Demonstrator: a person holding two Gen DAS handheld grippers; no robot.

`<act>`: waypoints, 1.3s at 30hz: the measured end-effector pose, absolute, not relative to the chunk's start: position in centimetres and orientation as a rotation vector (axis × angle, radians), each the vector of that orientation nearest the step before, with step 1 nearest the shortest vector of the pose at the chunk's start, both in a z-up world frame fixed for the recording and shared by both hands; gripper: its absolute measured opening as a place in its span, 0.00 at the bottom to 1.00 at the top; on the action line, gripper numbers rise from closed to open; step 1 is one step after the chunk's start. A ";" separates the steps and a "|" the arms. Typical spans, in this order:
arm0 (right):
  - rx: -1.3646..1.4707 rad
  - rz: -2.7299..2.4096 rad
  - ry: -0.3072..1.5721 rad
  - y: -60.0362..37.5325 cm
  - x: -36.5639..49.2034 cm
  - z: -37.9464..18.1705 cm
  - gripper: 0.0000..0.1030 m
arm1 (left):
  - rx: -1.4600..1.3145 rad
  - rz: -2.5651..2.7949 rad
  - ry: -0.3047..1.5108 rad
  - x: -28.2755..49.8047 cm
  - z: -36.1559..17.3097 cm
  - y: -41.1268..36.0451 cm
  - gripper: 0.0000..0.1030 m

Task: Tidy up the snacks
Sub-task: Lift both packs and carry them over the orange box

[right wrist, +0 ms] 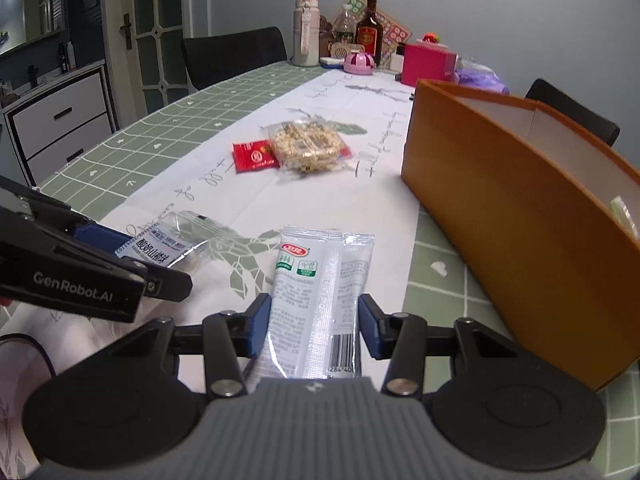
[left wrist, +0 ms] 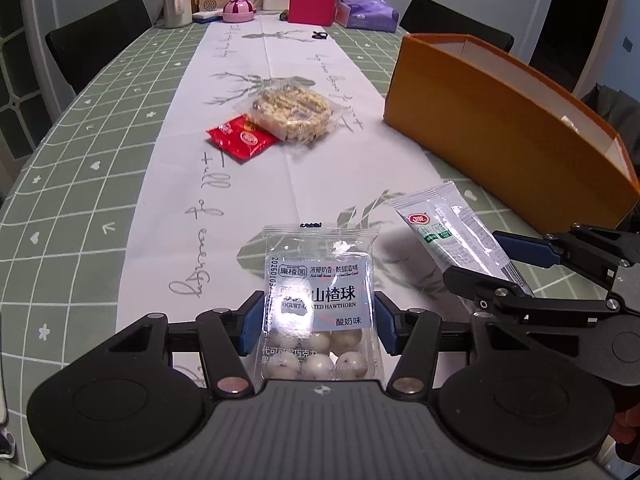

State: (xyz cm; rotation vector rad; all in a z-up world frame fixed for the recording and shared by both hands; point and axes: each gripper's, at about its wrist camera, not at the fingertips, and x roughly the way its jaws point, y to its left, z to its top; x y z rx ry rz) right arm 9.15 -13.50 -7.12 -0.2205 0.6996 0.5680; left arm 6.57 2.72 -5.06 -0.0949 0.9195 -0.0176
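Left gripper (left wrist: 319, 325) is clamped on the clear hawthorn-ball packet (left wrist: 319, 304): both blue pads (left wrist: 251, 328) press its side edges, and the white balls sit low between the fingers. In the left wrist view the packet stands upright, label readable. The right wrist view shows the same packet (right wrist: 168, 246) from the side, tilted, sticking out ahead of the left gripper's fingers at far left.

Right gripper (right wrist: 315, 326) is clamped on the white sachet (right wrist: 316, 300), pads on both long edges, barcode end nearest the camera. The left wrist view shows that sachet (left wrist: 452, 236) angled up and away from the right gripper (left wrist: 516, 264), red logo at its far end. I can't tell from either view whether the packets touch the tablecloth (left wrist: 280, 184).

Ahead of both grippers, well apart from them: a noodle cake in a clear bag (left wrist: 294, 114) lying on the white runner, touching and partly overlapping a red sachet (left wrist: 242, 138) on its left.

Orange box (right wrist: 516, 216) is just right of the right gripper, open top. Only the right wrist view looks far enough inside to catch a pale wrapper (right wrist: 622, 214) against the inner wall; the left wrist view shows mostly the outer side (left wrist: 500, 136) and a bare white interior.

Far end of the table: bottles, pink box (left wrist: 313, 3), purple bag. A drawer cabinet (right wrist: 60, 124) and door appear only in the right wrist view.
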 end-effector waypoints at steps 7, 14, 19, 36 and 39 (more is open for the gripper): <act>-0.329 0.594 0.688 -14.7 10.2 -3.7 0.44 | -0.110 -0.015 0.917 8.1 -1.9 1.4 0.62; -0.419 0.588 0.625 -17.2 12.0 0.5 0.44 | -0.105 -0.013 0.888 10.1 1.5 -1.3 0.62; -0.441 0.548 0.577 -19.6 13.5 2.9 0.44 | -0.150 -0.047 0.848 12.1 4.3 -3.7 0.62; -0.325 0.404 0.702 -28.3 23.0 2.7 0.45 | -0.231 -0.165 0.867 22.5 6.7 -11.1 0.62; -0.305 0.389 0.739 -29.1 24.6 1.4 0.45 | -0.271 -0.179 0.904 24.9 5.6 -11.6 0.62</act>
